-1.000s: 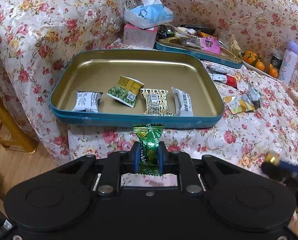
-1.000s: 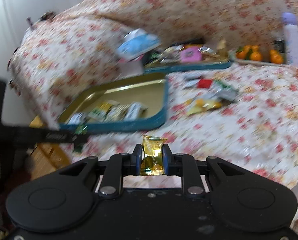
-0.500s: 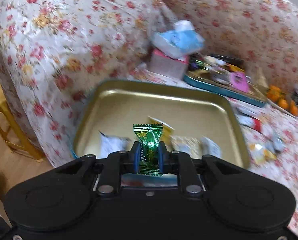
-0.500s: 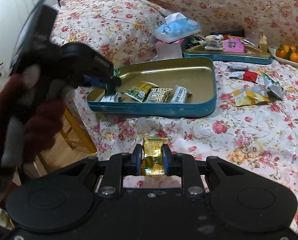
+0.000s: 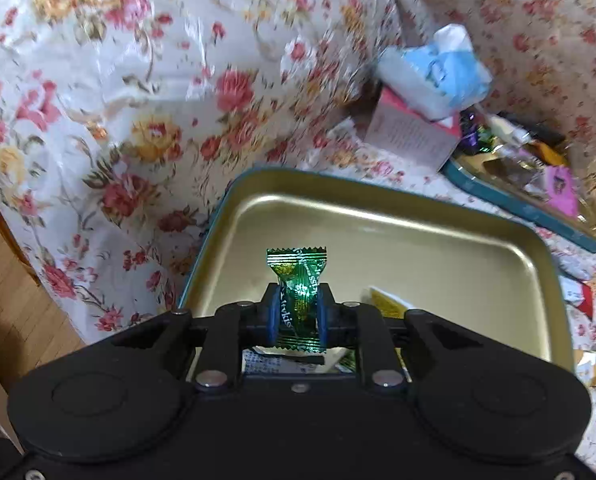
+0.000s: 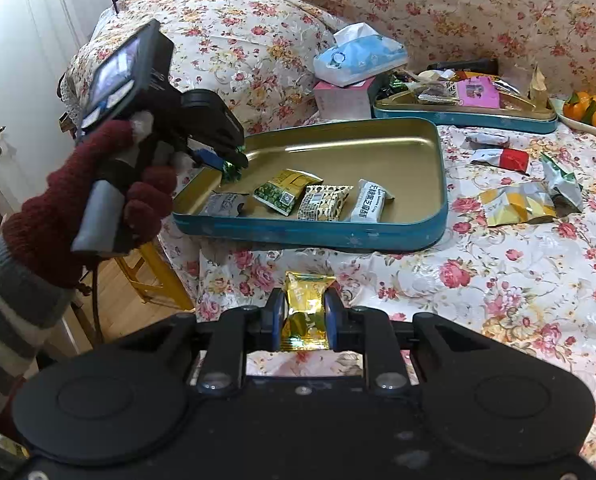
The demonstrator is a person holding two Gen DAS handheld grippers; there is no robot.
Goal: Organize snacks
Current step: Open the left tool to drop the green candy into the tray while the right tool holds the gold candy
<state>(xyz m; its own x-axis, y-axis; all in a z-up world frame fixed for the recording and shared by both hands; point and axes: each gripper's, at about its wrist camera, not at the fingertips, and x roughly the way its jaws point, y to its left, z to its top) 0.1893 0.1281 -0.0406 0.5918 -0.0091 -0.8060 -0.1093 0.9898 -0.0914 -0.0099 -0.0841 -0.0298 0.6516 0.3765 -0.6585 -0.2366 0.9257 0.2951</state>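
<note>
On the floral-covered sofa, blue tin tray (image 6: 438, 208) holds four packets in a row. Left gripper (image 5: 297, 316), nearer hand, sits over tray's left end, jaws nipped on green foil candy (image 5: 298, 280), long axis upright; open tray floor lies straight below. Right gripper (image 6: 304, 316) pinches gold packet (image 6: 306, 304), short of tray's near wall.

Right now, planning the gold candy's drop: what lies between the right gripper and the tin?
Right wrist view: only bare floral cloth between right gripper and tin.
</note>
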